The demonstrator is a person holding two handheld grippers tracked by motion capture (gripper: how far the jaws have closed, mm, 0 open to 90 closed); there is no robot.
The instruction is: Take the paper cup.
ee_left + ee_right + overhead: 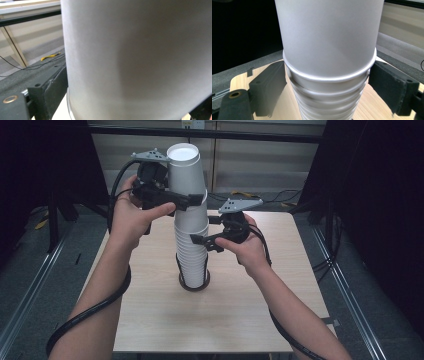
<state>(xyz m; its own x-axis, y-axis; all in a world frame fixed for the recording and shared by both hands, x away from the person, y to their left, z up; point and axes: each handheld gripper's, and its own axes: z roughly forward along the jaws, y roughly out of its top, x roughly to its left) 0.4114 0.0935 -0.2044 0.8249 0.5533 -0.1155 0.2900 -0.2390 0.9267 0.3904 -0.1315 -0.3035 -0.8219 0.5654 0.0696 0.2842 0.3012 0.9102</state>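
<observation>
Plain white paper cup stack, no print, frame centre. Light wood-grain table. Black ring-shaped holder at stack foot. Matte black fingers. Grey three-cornered plates. Yellow strip on grey floor, left.

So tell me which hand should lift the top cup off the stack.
Left, probably. The left gripper already clasps the top cup just above its rim, so it can pull straight up. The right gripper sits lower, around the stack of cups, well placed to hold it down.
</observation>
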